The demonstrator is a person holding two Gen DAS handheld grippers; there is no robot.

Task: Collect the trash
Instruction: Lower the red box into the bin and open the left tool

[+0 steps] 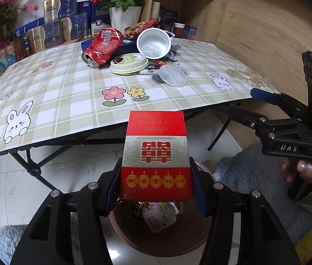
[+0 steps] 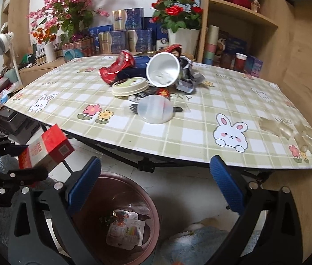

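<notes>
Blue-padded fingers of the left gripper [image 1: 156, 181] pinch a red cigarette box [image 1: 156, 154] by its two long sides, pads pressed flat against it. The box hangs over the open mouth of a brown bin [image 2: 147, 201] on the floor, just off the near table edge. Its face carries a large red double-happiness character on a silver band, a row of gold lanterns beneath, and lines of Chinese print too small to read. In the right wrist view a QR code shows on one side of the box.

Inside the bin lie a white plastic blister pack [image 2: 125, 231] with coloured dots and some crumpled wrapping.

At the right of the left wrist view, the right gripper [image 2: 156, 190] stands with its fingers spread as wide as they go, nothing between them, also above the bin; "DAS" is printed on its body, and a hand [image 1: 304, 172] grips its handle.

Farther off, the table [image 1: 56, 101] wears a green checked cloth with rabbits, flowers and the word "LUCKY". On it sit a clear round lid [image 1: 173, 75], a cream cup lid [image 1: 129, 64], a crushed red can [image 1: 103, 48] and a white cup [image 1: 153, 43] tipped on its side holding a scrap of clear film.
</notes>
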